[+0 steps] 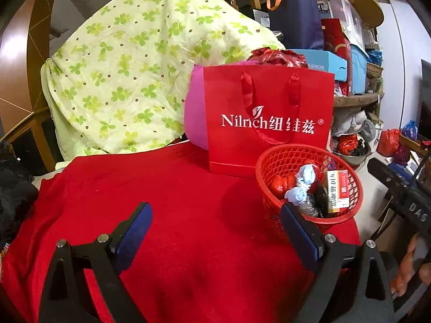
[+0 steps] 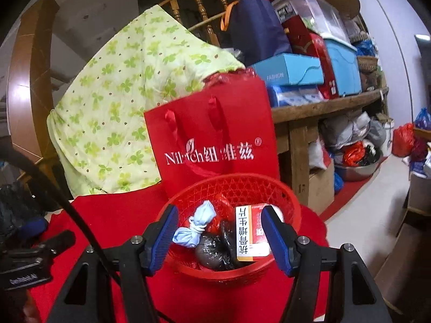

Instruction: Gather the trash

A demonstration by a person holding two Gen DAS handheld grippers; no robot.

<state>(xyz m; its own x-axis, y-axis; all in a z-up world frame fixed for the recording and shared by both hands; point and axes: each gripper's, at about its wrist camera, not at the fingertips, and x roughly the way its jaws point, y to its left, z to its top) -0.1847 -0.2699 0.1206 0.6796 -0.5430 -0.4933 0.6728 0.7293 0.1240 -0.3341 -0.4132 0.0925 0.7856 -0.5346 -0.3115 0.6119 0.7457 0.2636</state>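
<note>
Trash sits in red mesh basket (image 2: 231,231) near the red-clothed table's (image 1: 175,215) right edge. Left gripper (image 1: 215,231) wide open, right gripper (image 2: 219,239) half open, both empty. Collection looks finished; next, check for strays.

Red all over the cloth (image 1: 167,202), the paper bag (image 1: 269,123) with white letters, and the net-patterned basket (image 2: 237,188). Inside the basket: a light blue knotted wad (image 2: 198,227), a shiny black lump (image 2: 215,253), and a white, red and orange box (image 2: 252,231). Pale yellow with green clover leaves and small brown dots on the blanket (image 1: 129,62); blue on the pads (image 2: 163,238).
</note>
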